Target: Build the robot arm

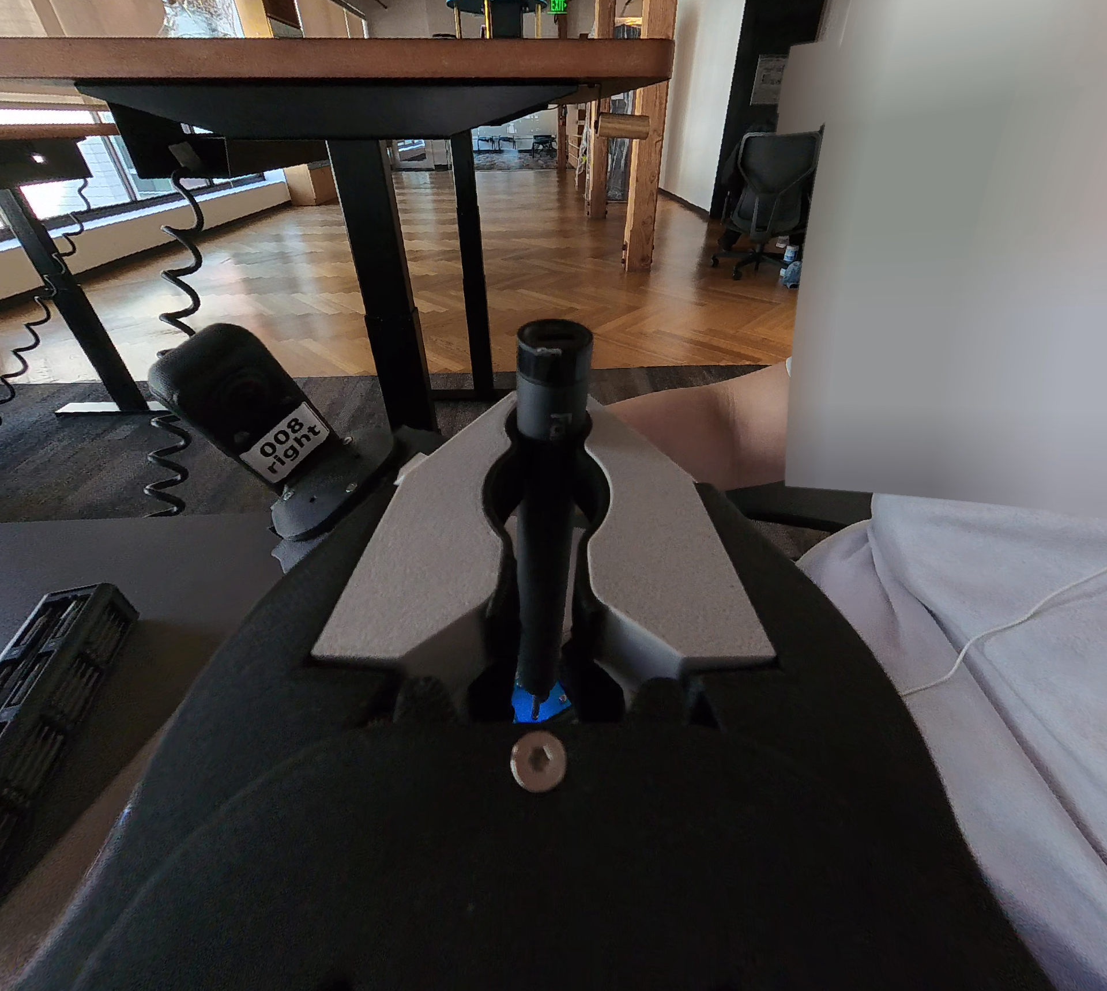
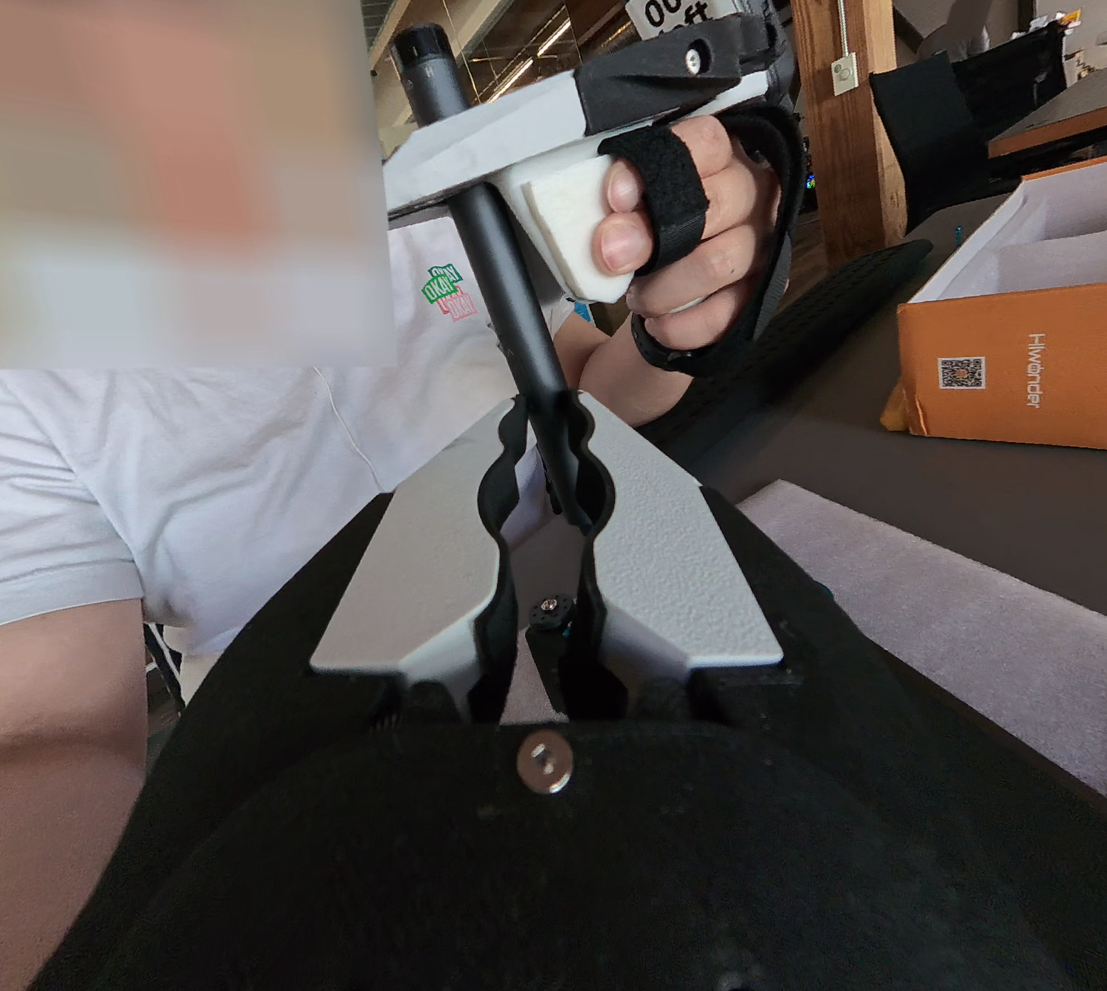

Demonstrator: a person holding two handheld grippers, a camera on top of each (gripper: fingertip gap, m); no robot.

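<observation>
My left gripper (image 1: 548, 423) is shut on a black pen-shaped screwdriver (image 1: 545, 513), which stands upright between its grey fingers. The screwdriver's thin tip points down at a small blue part (image 1: 539, 706) near the gripper's base. In the right wrist view my right gripper (image 2: 548, 408) is closed around a small black part with a screw (image 2: 551, 622). The screwdriver (image 2: 509, 291) comes down at a slant between its fingertips. The left gripper (image 2: 431, 153) is above, held by a strapped hand (image 2: 677, 243). The right gripper's body (image 1: 287, 453) shows at the left of the left wrist view.
A black case of screwdriver bits (image 1: 54, 681) lies at the lower left on the grey table. An orange-and-white box (image 2: 1006, 363) and a white foam sheet (image 2: 898, 603) are to the right. A person in a white shirt (image 2: 180, 483) sits close behind. A wooden desk (image 1: 335, 58) stands beyond. My right fingertips sit around 8 centimetres from my left ones.
</observation>
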